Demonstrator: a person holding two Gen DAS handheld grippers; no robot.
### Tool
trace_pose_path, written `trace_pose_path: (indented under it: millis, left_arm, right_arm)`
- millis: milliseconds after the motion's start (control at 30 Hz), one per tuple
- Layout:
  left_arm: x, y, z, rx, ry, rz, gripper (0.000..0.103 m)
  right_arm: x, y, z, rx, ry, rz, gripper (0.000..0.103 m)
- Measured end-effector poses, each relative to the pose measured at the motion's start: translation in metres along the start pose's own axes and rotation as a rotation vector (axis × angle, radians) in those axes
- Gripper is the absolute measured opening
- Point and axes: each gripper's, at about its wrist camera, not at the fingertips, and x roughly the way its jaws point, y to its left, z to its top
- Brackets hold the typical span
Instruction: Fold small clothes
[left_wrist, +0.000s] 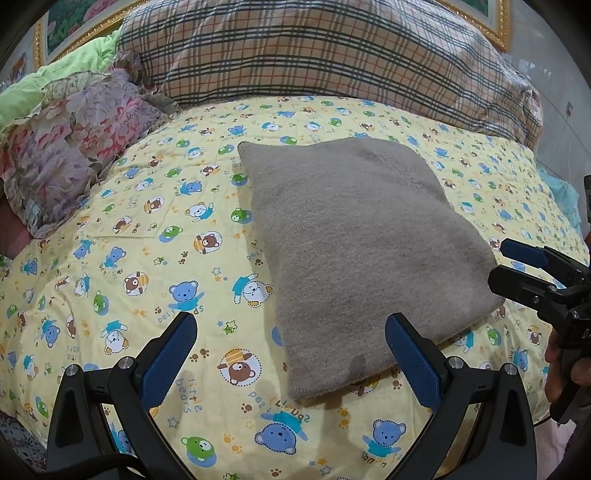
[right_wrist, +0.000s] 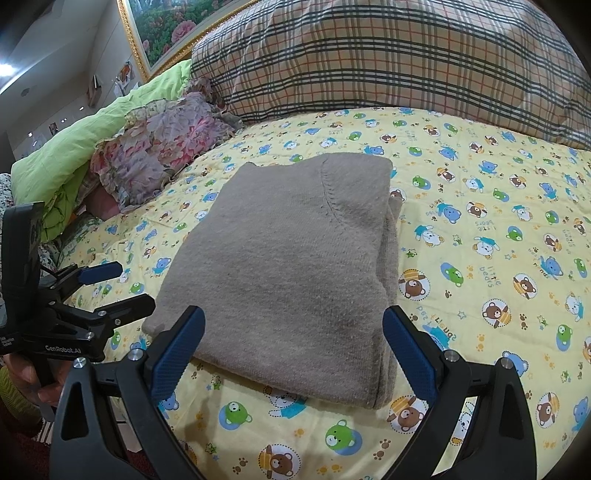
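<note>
A grey-brown knitted garment (left_wrist: 362, 251) lies folded into a thick rectangle on the yellow bear-print sheet (left_wrist: 147, 229); it also shows in the right wrist view (right_wrist: 291, 269). My left gripper (left_wrist: 291, 332) is open and empty, hovering near the fold's near left corner. My right gripper (right_wrist: 293, 325) is open and empty, just above the fold's near edge. The right gripper shows at the right edge of the left wrist view (left_wrist: 517, 266), beside the fold. The left gripper shows at the left of the right wrist view (right_wrist: 122, 284).
A large plaid pillow (left_wrist: 332, 55) lies across the back of the bed. A floral cushion (left_wrist: 74, 140) and a lime-green quilt (right_wrist: 74, 136) lie at the back left. A gold-framed picture (right_wrist: 173, 29) hangs behind.
</note>
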Motion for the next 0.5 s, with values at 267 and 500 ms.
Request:
trace_pose_path:
  millis: [267, 500]
  left_arm:
    - [0.0010, -0.0021, 0.0012, 0.004, 0.002, -0.003, 0.102]
    - [0.0004, -0.0035, 0.0015, 0.007, -0.001, -0.001, 0.102]
  right_arm:
    - [0.0017, -0.0026, 0.0011, 0.006, 0.002, 0.003, 0.097]
    - [0.0018, -0.0025, 0.0002, 0.010, -0.002, 0.002, 0.097]
